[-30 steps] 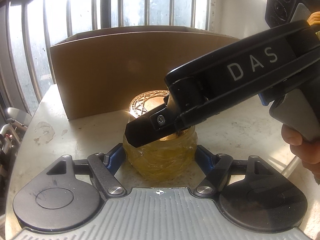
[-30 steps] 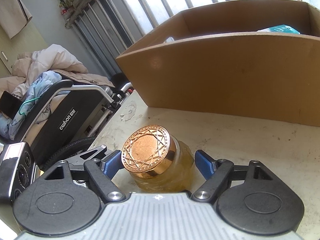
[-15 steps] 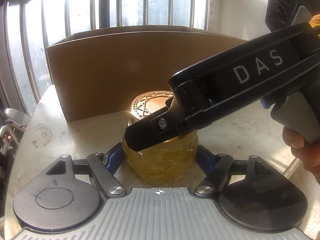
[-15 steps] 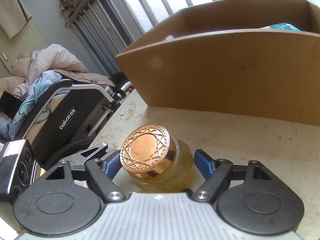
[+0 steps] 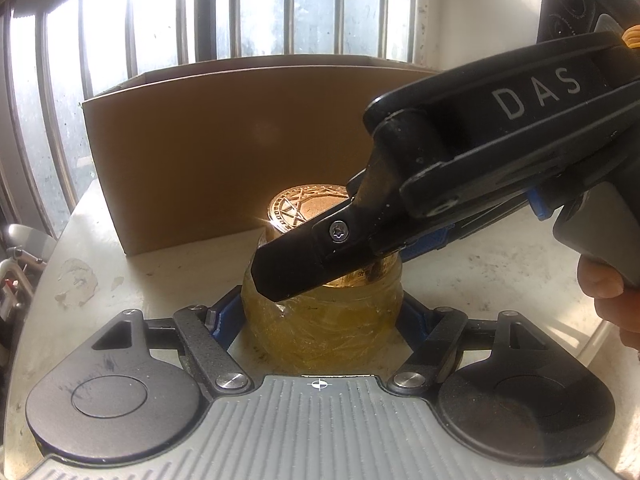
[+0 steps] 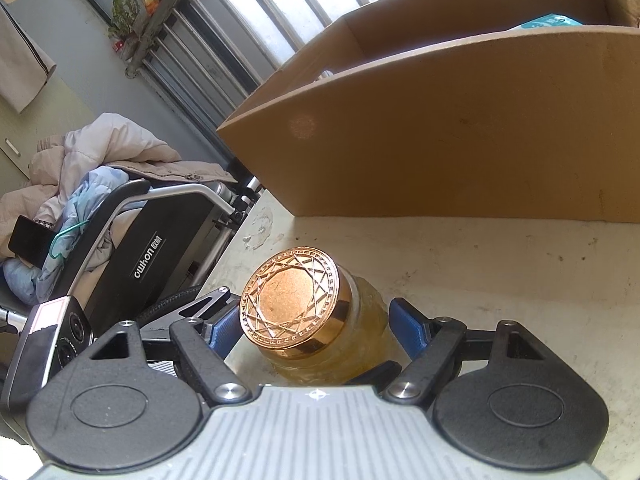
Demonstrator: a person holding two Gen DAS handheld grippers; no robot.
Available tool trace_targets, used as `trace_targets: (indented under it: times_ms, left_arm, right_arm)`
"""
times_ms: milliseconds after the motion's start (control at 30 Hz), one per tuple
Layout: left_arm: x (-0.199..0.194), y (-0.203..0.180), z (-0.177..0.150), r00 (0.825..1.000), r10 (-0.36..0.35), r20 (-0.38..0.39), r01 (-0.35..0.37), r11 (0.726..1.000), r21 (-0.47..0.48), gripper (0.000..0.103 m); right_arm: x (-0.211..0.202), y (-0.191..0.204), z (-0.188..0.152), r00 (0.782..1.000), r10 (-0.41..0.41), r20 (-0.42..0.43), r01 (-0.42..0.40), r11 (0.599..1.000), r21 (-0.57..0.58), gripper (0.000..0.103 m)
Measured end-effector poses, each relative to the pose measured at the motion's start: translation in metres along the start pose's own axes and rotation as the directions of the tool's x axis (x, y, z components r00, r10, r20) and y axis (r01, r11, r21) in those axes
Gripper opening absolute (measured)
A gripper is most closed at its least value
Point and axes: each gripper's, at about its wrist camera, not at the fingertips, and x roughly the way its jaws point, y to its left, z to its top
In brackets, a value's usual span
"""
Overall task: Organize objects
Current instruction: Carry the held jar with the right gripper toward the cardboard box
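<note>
Amber glass jar (image 5: 320, 320) (copper lid (image 6: 292, 302) on) is clamped at its sides by the left gripper (image 5: 320, 312); the lid is flanked by the right gripper (image 6: 316, 320), contact unclear.

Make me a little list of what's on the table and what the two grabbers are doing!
jar: yellowish jar, upright on the table
lid: copper star-patterned lid, on the jar
box: open cardboard box behind the jar
left gripper: pads against the jar's sides
right gripper: astride the lid; grip unclear
</note>
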Motion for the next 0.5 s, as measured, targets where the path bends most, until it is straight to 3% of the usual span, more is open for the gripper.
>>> trace_targets:
  times_ms: [500]
  left_arm:
    - [-0.005, -0.005, -0.006, 1.0, -0.02, 0.017, 0.02, 1.0, 0.003, 0.076]
  right_arm:
    - [0.009, 0.008, 0.005, 0.997, -0.052, -0.06, 0.05, 0.998, -0.034, 0.084]
